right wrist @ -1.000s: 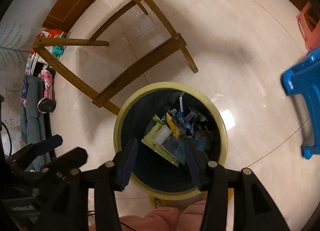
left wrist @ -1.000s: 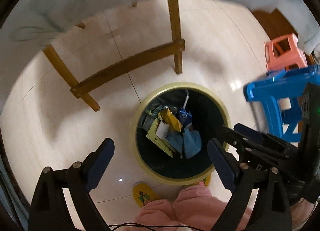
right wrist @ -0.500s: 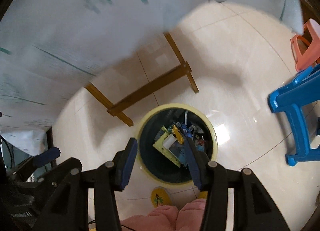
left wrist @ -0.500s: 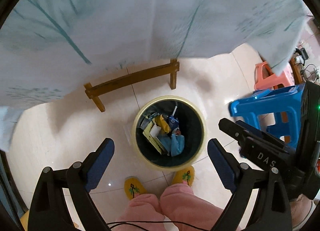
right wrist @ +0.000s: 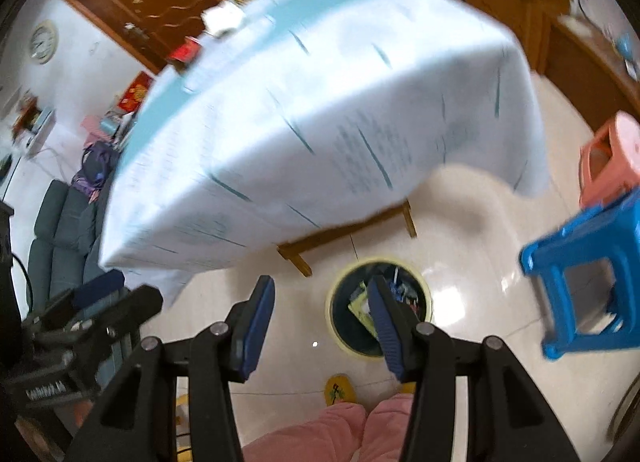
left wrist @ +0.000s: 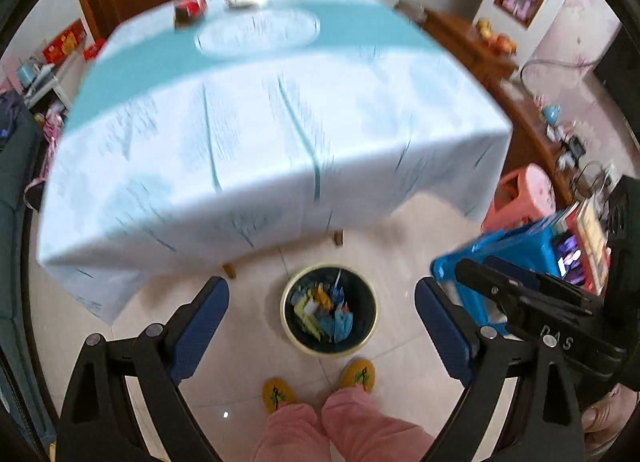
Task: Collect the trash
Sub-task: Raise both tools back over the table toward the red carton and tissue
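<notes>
Both empty: left hand-held gripper (left wrist: 322, 320) jaws wide apart, right hand-held gripper (right wrist: 320, 310) parted. Round yellow-rimmed trash bin (left wrist: 329, 309) lower centre on floor already holds wrappers. Blurred items remain upper left on pale blue clothed tabletop (left wrist: 256, 74); probably more to collect.

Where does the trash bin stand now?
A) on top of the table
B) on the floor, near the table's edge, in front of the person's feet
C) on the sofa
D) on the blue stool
B: the trash bin stands on the tiled floor, just ahead of the yellow slippers.
</notes>
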`<action>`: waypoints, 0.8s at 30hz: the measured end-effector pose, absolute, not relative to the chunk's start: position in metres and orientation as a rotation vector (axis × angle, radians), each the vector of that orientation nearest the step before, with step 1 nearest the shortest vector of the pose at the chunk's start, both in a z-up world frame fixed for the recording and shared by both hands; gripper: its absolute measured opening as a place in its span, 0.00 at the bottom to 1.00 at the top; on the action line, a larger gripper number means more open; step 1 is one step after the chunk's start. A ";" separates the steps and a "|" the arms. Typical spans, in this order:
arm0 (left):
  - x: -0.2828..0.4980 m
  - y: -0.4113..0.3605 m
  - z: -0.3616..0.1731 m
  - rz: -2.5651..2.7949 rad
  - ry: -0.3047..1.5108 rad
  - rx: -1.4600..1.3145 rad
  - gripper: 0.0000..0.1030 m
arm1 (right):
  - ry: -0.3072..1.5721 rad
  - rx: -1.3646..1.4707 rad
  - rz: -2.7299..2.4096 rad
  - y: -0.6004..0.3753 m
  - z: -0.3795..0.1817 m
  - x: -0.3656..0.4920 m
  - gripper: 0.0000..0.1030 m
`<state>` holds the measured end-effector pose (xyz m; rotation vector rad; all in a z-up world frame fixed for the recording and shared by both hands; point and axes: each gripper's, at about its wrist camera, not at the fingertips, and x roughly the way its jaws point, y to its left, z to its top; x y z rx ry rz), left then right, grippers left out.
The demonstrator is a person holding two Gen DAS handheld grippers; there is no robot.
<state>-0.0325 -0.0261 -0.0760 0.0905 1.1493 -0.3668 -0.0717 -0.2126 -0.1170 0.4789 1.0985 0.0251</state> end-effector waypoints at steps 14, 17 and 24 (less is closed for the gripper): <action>-0.030 -0.019 0.042 -0.295 0.922 0.060 0.90 | 0.875 0.312 0.151 -0.206 0.016 -0.058 0.47; -0.025 -0.019 0.057 -0.270 0.888 0.040 0.90 | 0.849 0.279 0.181 -0.202 0.029 -0.047 0.47; -0.014 -0.012 0.074 -0.187 0.865 0.007 0.90 | 0.821 0.233 0.225 -0.200 0.052 -0.018 0.47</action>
